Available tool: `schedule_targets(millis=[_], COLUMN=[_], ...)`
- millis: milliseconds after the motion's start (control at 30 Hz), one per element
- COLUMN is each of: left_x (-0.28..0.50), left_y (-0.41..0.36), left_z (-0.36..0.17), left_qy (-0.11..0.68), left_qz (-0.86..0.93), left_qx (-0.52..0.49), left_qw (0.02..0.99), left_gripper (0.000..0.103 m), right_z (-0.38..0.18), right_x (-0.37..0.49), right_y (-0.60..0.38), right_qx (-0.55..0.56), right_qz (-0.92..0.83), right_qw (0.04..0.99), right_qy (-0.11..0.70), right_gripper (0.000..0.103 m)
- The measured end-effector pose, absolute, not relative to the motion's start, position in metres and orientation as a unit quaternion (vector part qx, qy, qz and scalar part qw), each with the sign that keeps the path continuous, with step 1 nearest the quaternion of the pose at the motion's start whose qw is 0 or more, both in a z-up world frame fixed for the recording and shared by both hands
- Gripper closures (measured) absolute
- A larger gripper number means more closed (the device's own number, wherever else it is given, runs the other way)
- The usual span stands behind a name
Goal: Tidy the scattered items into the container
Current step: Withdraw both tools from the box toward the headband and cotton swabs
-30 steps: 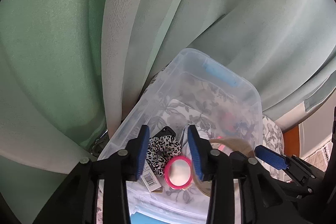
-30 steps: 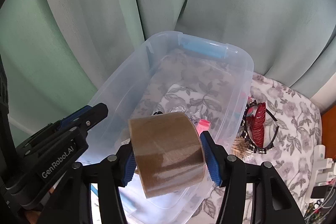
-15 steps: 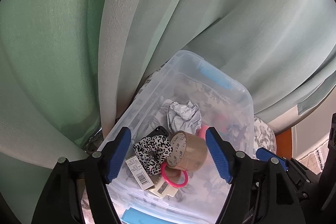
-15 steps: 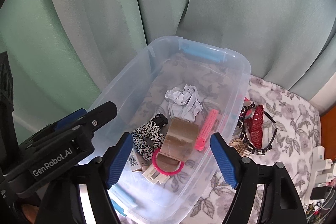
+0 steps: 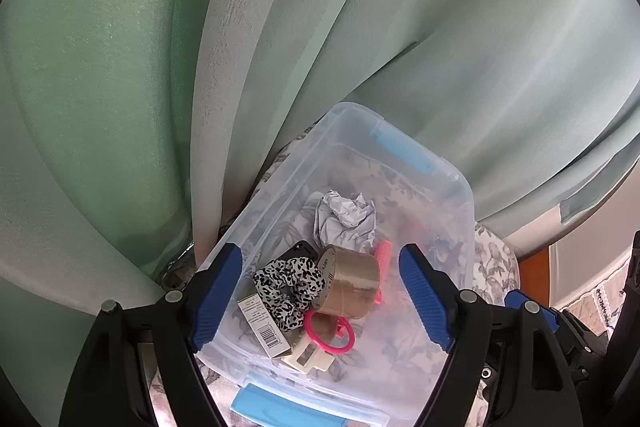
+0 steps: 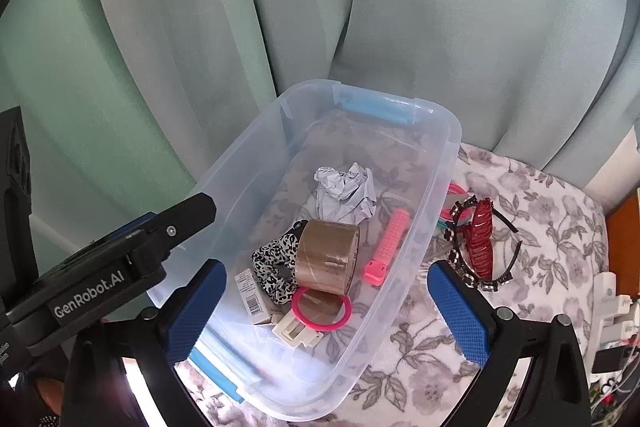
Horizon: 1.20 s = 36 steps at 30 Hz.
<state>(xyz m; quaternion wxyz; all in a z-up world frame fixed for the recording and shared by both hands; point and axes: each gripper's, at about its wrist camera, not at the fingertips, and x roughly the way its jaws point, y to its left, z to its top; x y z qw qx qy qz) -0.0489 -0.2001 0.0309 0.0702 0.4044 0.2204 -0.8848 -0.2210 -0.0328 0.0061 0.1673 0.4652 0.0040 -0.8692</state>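
Container [image 6: 448, 163], a clear plastic bin with blue latches, is set on a floral-patterned cloth [image 6: 540, 195] in front of pale green curtains [image 6: 200, 27]; it is seen from above in both wrist views. Inside it, a brown tape roll [image 6: 328, 257] is laid on its side near the middle, touching a leopard-print scrunchie [image 6: 274, 263] at its left; a pink ring [image 6: 321, 309] is placed just in front of the roll, beside a cream clip [image 6: 296, 331]; a small barcoded box [image 6: 252, 297] is leaned by the scrunchie; a crumpled white paper [image 6: 346, 193] is lodged further back, and a pink hair roller [image 6: 387, 247] is laid along the right wall.

Outside the bin, on the cloth just beside its right wall, a red claw clip [image 6: 480, 239] is rested over a black headband [image 6: 508, 227] with flower studs, with pink and green hair ties [image 6: 450, 215] close against the bin.

Left gripper [image 5: 320, 299] is held above the near end of the bin, its blue pads spread wide with nothing between them; right gripper [image 6: 324, 315] is likewise released, its jaws parted and empty, positioned over the bin's near right corner; the left gripper's body is visible at the left of the right wrist view.
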Motion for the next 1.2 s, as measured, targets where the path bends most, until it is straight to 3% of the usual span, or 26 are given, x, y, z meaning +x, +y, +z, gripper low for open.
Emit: schedule_targets(millis=[567,700,1200], left_x=[-0.025,-0.017,0.011], left_y=[-0.176,-0.162,-0.089], left_z=[0.074,0.089,0.126], left_qy=[0.175,0.16,0.111], left_qz=[-0.914,-0.924,-0.952], left_qx=[0.359,0.339,0.28], left_qw=[0.069,0.07,0.046], left_gripper=[0.015,0.005,0.004], right_z=[0.038,0.051,0.081], right_x=[-0.19,-0.179,-0.13], right_y=[-0.002,0.011,0.093], right_qx=[0.414,0.386,0.276], right_qz=[-0.896,-0.908,-0.941], right_qw=[0.159,0.156,0.145], right_qy=[-0.039,-0.051,-0.131], right_gripper=[0.0,0.0,0.0])
